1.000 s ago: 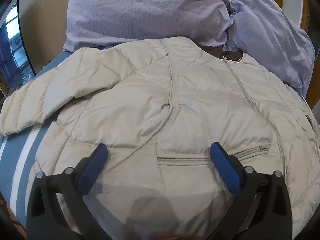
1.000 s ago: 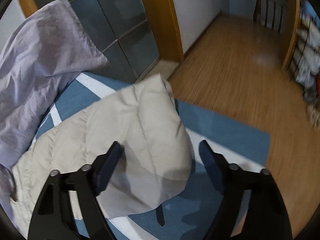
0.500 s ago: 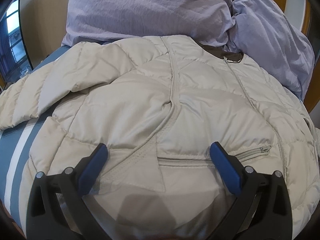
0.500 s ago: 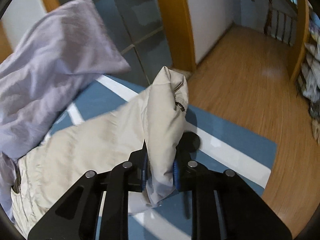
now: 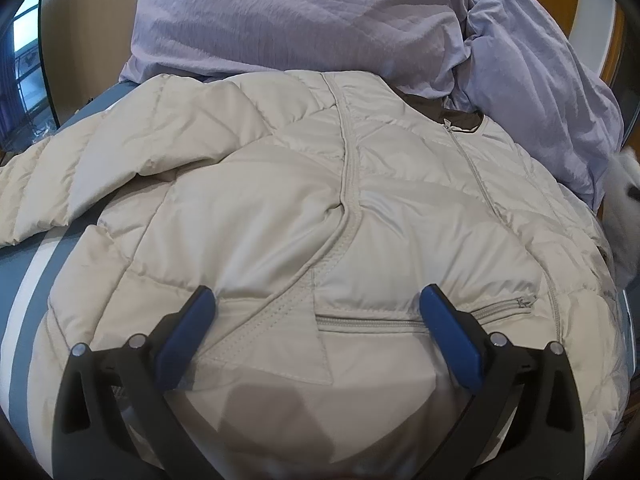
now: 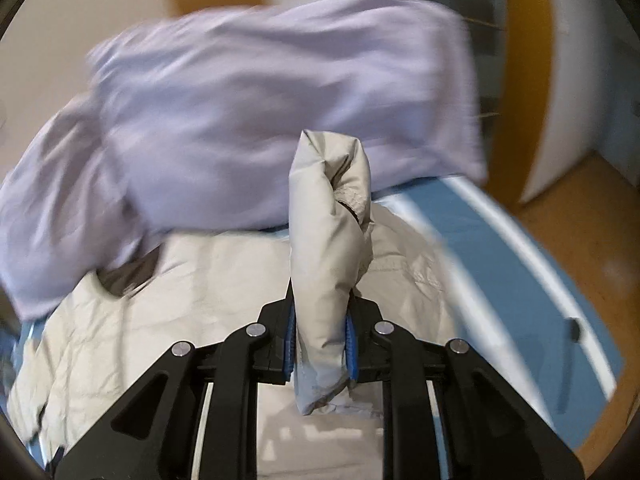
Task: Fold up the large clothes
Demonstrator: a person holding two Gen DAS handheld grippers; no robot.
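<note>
A: Where's the jacket (image 5: 280, 216)?

B: Flat on the bed (image 5: 24, 292), front up, collar by the purple duvet (image 5: 300, 12). Your right gripper (image 6: 320, 344) has its jaws clamped on the sleeve cuff (image 6: 326, 240), lifted.

A: Left gripper (image 5: 316, 316)?

B: Jaws wide, hovering over the hem, holding nothing.

A: Tips?

B: Carry the cuff across the chest, lay it flat w/o bunching; pin the body w/ your left.

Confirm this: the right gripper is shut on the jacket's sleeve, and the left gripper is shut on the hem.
Not quite. The left gripper is open above the jacket, gripping nothing, as the left wrist view shows. The right gripper is indeed shut on the sleeve.
</note>
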